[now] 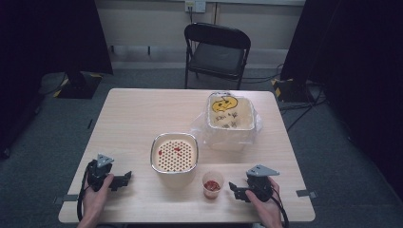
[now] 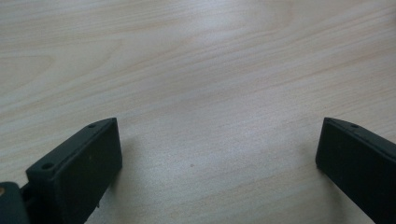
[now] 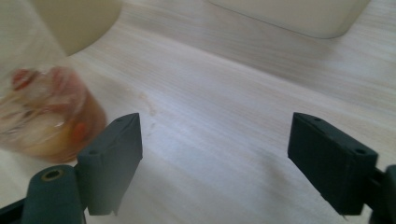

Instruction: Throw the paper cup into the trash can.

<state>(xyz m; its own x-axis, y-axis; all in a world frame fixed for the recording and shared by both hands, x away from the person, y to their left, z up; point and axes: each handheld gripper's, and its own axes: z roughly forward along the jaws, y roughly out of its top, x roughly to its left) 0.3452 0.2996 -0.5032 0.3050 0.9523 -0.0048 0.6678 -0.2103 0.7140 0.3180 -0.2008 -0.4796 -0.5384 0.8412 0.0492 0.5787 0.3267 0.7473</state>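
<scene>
resting near the table's [image 1: 142, 118] front edge, the right gripper [image 1: 237, 191] stands wide with nothing held, just beside the small plastic cup [image 1: 212, 184] of red sauce — light, thin-walled, easily crushed or spilled, best pinched gently mid-wall. left gripper [image 1: 124, 179] wide too. farther in, the strainer bowl [image 1: 174, 153].

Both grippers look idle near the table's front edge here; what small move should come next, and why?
Probably the right gripper should ease toward the small cup of red sauce and centre its jaws around it. The jaws stand open with nothing between them, and the cup sits just beside them, off one jaw in the right gripper view. The left gripper is also open over bare table, farther from the cup.
</scene>
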